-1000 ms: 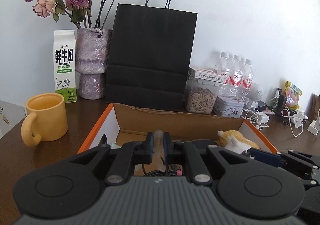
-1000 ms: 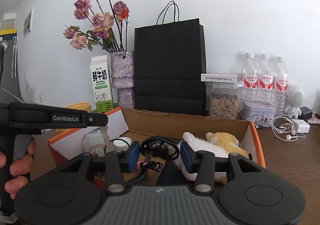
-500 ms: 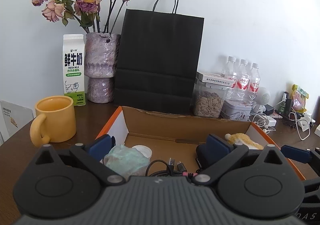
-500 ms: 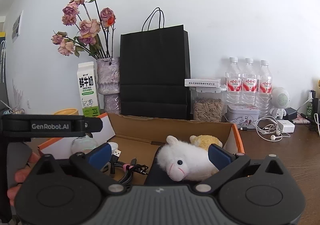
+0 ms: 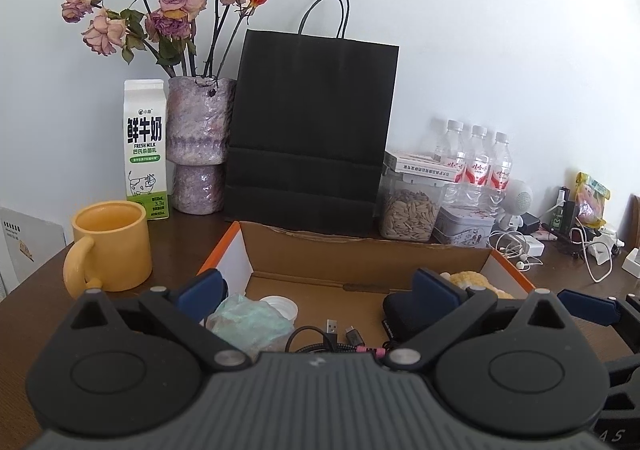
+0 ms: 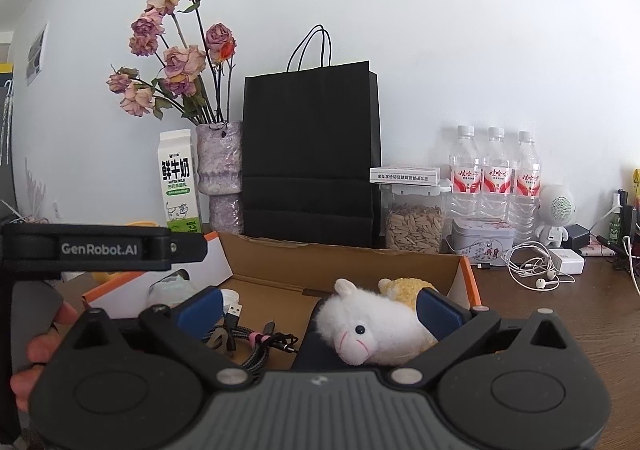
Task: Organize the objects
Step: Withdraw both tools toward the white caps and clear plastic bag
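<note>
Box [image 5: 360,246] sits open on bench [image 5: 180,242], in front of black bag [image 5: 312,130]. Left gripper [image 5: 316,290] jaws spread wide, just opened, nothing gripped; below them in box: crumpled greenish wrap [image 5: 248,322], white cap [image 5: 282,306], cables [image 5: 336,338], dark pouch [image 5: 396,314]. Right gripper [image 6: 316,306] jaws also wide, just opened, gripping nothing; white plush [image 6: 368,326] lies in box between them, yellow plush [image 6: 404,286] just behind. Yellow mug [image 5: 110,246] left of box, milk carton [image 5: 145,150] and vase [image 5: 198,142] behind. Hand [image 6: 36,350] holds left gripper's handle.
</note>
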